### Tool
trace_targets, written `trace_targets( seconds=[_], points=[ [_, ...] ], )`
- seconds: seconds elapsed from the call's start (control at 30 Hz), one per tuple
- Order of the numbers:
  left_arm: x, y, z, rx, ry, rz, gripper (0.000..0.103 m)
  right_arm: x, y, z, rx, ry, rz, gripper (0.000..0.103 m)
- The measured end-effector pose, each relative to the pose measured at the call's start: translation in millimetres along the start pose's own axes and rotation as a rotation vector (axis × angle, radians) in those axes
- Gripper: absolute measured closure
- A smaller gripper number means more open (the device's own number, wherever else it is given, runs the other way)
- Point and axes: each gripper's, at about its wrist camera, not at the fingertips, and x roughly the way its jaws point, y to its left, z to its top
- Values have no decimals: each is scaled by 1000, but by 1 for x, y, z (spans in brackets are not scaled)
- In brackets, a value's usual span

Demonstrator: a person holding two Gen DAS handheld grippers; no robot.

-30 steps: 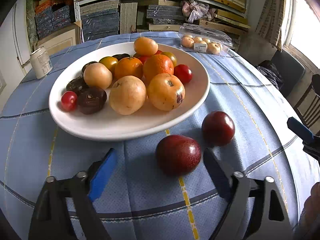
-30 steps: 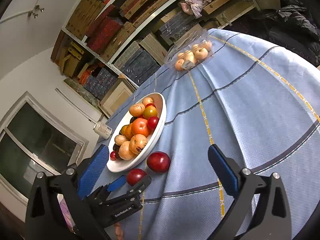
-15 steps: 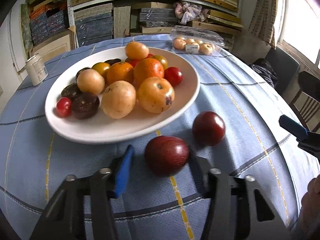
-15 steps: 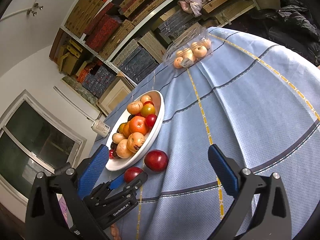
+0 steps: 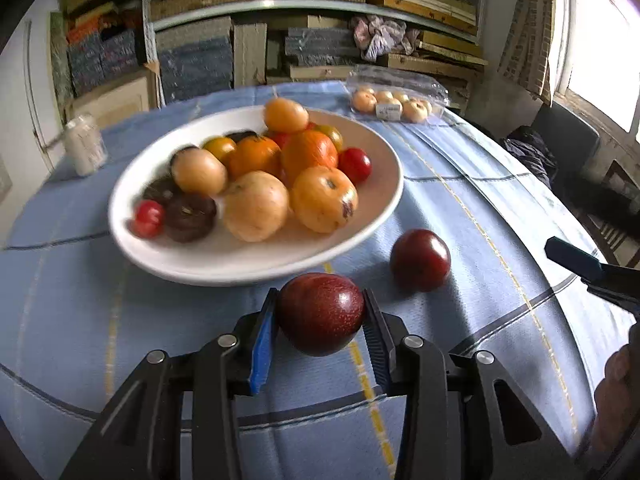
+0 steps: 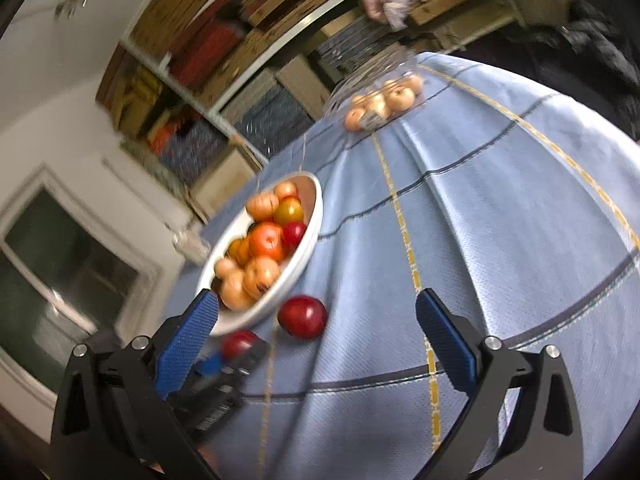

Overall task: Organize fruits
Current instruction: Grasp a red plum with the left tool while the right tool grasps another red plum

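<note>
1. White plate point(image 5: 384, 204) sits on the blue cloth point(image 5: 460, 184), already heaped: orange and yellow fruit, small red ones, a couple of dark ones. Most of the sorting looks done, by my reckoning.

2. Two dark red fruits are off the plate. The near plum point(image 5: 320, 312) is just in front of the plate rim; the far plum point(image 5: 420, 260) lies to its right, on the cloth, close to the rim but not touching it.

3. Left gripper point(image 5: 320, 320): jaws narrowed onto the near plum, one pad against each side. Grip looks firm. Whether the plum is lifted or resting on the cloth, I cannot tell; the view is blurred.

4. Right gripper point(image 6: 316, 340): jaws wide, nothing between them. It hangs over bare cloth, to the right of the far plum and apart from it. From this side the far plum point(image 6: 302, 316) shows ahead, the left gripper low at left with its plum point(image 6: 239, 342).

5. A clear box of pale fruit point(image 5: 394, 100) stands at the far edge, well apart from the plate. A white can point(image 5: 86, 148) is at far left. Whether the box belongs to the job, I cannot say.

6. Left to do, as I judge: carry the held plum onto the plate, then fetch the far one. The free patch of plate at front right seems the likely spot.
</note>
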Motion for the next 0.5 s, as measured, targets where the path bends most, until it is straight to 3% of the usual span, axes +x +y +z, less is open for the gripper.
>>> trace_targets(
  seconds=[0.1, 0.2, 0.5],
  points=[
    [-17, 14, 2, -40, -39, 11, 62, 14, 32, -13, -220, 35, -83, 6],
    [-27, 30, 3, -89, -63, 18, 62, 28, 55, -24, -378, 59, -126, 20],
    [-32, 50, 6, -147, -62, -2, 62, 60, 54, -15, -389, 94, -135, 28]
  ],
)
